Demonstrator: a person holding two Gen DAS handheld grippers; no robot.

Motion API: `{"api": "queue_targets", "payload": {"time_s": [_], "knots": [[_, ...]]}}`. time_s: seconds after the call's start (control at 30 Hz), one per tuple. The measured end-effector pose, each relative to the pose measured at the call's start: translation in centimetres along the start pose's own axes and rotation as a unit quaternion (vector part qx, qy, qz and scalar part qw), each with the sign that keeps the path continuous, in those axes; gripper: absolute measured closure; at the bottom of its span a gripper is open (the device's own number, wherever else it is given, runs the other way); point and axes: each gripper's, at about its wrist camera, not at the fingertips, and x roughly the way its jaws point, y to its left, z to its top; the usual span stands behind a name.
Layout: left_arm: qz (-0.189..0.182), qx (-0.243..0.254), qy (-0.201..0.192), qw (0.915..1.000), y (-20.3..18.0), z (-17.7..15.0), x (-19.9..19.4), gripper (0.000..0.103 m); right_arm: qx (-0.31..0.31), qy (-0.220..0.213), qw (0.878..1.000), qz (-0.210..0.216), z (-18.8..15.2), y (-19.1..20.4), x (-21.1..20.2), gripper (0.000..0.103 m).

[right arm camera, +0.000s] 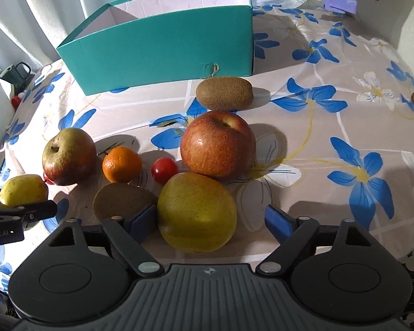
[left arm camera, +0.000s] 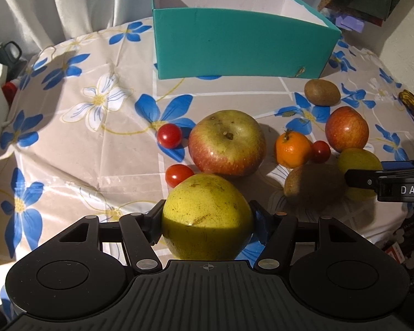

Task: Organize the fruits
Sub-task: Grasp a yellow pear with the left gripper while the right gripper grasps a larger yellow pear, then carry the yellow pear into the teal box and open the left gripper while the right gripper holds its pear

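round speckled yellow fruit (left arm camera: 207, 215) clamped in left gripper (left arm camera: 207, 218), right gripper (right arm camera: 209, 218) released around another

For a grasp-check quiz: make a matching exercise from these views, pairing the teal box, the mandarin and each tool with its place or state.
1 teal box
2 mandarin
3 left tool
4 right tool

a open
b shut on yellow fruit
c farthest from the tools
d between apple and cherry tomato

Pairs: 1-c, 2-d, 3-b, 4-a

Fruit crowds the near tablecloth (left arm camera: 69, 143) ahead of me. The far teal box (left arm camera: 234, 52) blocks passage; left lies bare.
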Motion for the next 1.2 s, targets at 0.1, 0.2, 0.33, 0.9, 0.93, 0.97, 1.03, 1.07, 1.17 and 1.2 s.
{"api": "queue_targets", "payload": {"time_s": [0.1, 0.2, 0.33, 0.9, 0.93, 0.97, 1.03, 1.07, 1.17, 1.2], "knots": [[-0.004, -0.001, 0.000, 1.0000, -0.1, 0.1, -0.1, 0.036, 0.005, 0.010, 1.000, 0.010, 0.4, 0.2, 0.7, 0.027], [-0.002, 0.001, -0.003, 1.0000, -0.2, 0.2, -0.1, 0.036, 0.013, 0.017, 0.999, 0.026, 0.5, 0.3, 1.6, 0.039], [-0.001, 0.004, -0.006, 1.0000, -0.4, 0.5, -0.1, 0.035, -0.010, 0.009, 1.000, 0.013, 0.5, 1.0, 2.1, 0.039], [0.013, 0.032, -0.073, 0.9968, -2.8, 5.4, -3.0, 0.036, 0.003, -0.080, 0.996, 0.029, 2.3, 0.2, -2.9, 0.039], [0.016, 0.031, -0.075, 0.9966, -3.0, 5.9, -3.1, 0.036, 0.005, -0.085, 0.996, 0.028, 2.5, 0.2, -3.1, 0.039], [0.021, 0.031, -0.077, 0.9963, -3.2, 6.5, -3.1, 0.036, 0.006, -0.091, 0.995, 0.029, 2.6, 0.1, -3.3, 0.039], [0.031, 0.033, -0.086, 0.9953, -3.8, 7.5, -3.1, 0.036, 0.008, -0.099, 0.995, 0.030, 3.0, 0.1, -3.5, 0.039], [0.036, 0.036, -0.091, 0.9946, -4.0, 8.0, -3.2, 0.036, 0.009, -0.103, 0.994, 0.030, 3.2, 0.1, -3.6, 0.039], [0.043, 0.037, -0.099, 0.9935, -4.4, 9.3, -3.1, 0.036, 0.011, -0.113, 0.993, 0.029, 3.7, -0.1, -3.9, 0.039], [0.045, 0.036, -0.101, 0.9933, -4.5, 9.7, -3.1, 0.036, 0.011, -0.116, 0.993, 0.030, 3.8, -0.1, -4.0, 0.039]]}}
